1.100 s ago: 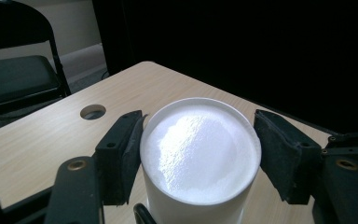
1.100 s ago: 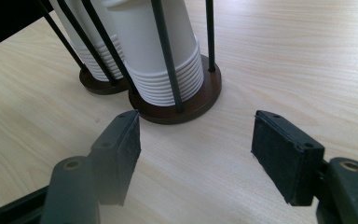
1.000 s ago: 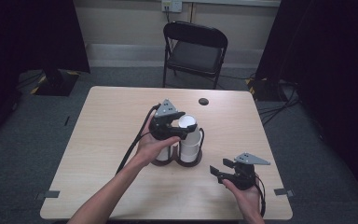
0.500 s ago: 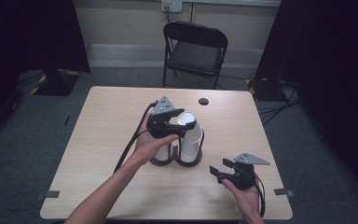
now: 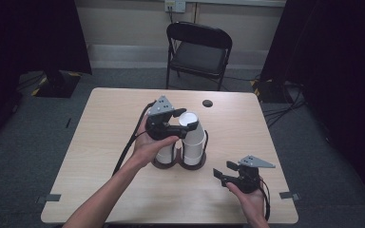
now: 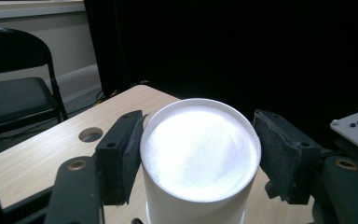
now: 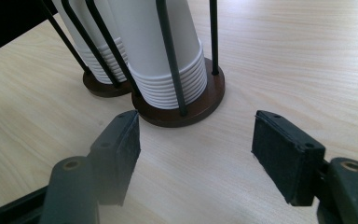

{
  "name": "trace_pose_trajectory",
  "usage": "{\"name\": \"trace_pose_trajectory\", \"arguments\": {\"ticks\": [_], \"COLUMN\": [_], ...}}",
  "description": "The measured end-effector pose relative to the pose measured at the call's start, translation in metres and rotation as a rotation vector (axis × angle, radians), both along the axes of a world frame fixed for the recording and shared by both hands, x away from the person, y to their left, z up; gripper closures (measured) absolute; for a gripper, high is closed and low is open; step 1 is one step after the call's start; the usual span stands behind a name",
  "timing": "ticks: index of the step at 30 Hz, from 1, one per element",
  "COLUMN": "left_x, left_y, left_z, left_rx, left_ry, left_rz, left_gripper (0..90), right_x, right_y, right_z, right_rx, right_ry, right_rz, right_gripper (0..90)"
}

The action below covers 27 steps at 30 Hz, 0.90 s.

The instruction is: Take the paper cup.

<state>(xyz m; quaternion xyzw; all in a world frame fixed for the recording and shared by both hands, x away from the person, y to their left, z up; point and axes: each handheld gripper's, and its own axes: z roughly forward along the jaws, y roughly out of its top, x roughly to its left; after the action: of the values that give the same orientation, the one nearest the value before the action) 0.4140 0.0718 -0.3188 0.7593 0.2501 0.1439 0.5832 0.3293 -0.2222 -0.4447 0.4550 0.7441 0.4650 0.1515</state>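
Note:
Two stacks of upside-down white paper cups stand in a black wire rack with round brown bases (image 5: 178, 164) (image 7: 186, 109) at the table's middle. My left gripper (image 5: 184, 122) (image 6: 198, 161) is held level at the top of the right stack, shut on the topmost white cup (image 5: 189, 119) (image 6: 200, 154); its pads (image 6: 128, 154) flank the cup's closed end. My right gripper (image 5: 224, 171) (image 7: 196, 144) rests low near the front right of the table, open and empty, facing the rack's base. The left stack (image 5: 164, 152) is partly hidden behind the left hand.
A black folding chair (image 5: 197, 52) stands beyond the far edge of the wooden table (image 5: 104, 142). A small round hole (image 5: 207, 103) (image 6: 91, 135) sits in the tabletop near that edge. The left gripper's cable (image 5: 129, 145) trails toward the front left.
The left gripper and the cup it grips look a touch higher than a second ago. The right gripper has stayed put.

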Motion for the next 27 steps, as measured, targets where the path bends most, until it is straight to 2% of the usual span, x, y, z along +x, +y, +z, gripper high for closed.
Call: {"name": "trace_pose_trajectory", "arguments": {"ticks": [3,6,11,16,19,25,27], "left_x": [-0.004,-0.009,-0.017,-0.022,-0.026,-0.034,-0.035], "left_y": [0.002,0.004,0.007,0.012,0.013,0.017,0.02], "left_z": [0.003,0.005,0.005,0.001,0.0,-0.002,-0.003], "left_rx": [-0.026,-0.034,-0.036,-0.051,-0.051,-0.051,-0.058], "left_ry": [0.009,0.011,0.021,0.049,0.043,0.049,0.057], "left_rz": [-0.008,-0.015,-0.026,-0.031,-0.046,-0.035,-0.045], "left_gripper": [35.0,35.0,35.0,35.0,35.0,35.0,35.1], "right_x": [0.0,-0.001,-0.002,-0.003,-0.003,-0.004,-0.005], "right_y": [0.0,0.0,0.001,0.004,0.005,0.008,0.009], "right_z": [0.0,0.001,0.002,0.002,0.002,0.003,0.003], "right_rx": [0.004,0.005,0.008,0.011,0.017,0.022,0.02], "right_ry": [-0.003,-0.006,-0.015,-0.025,-0.028,-0.041,-0.043], "right_rz": [-0.001,0.0,0.011,0.018,0.022,0.033,0.044], "right_gripper": [32.2,32.0,31.8,30.5,29.4,29.8,29.4]}}
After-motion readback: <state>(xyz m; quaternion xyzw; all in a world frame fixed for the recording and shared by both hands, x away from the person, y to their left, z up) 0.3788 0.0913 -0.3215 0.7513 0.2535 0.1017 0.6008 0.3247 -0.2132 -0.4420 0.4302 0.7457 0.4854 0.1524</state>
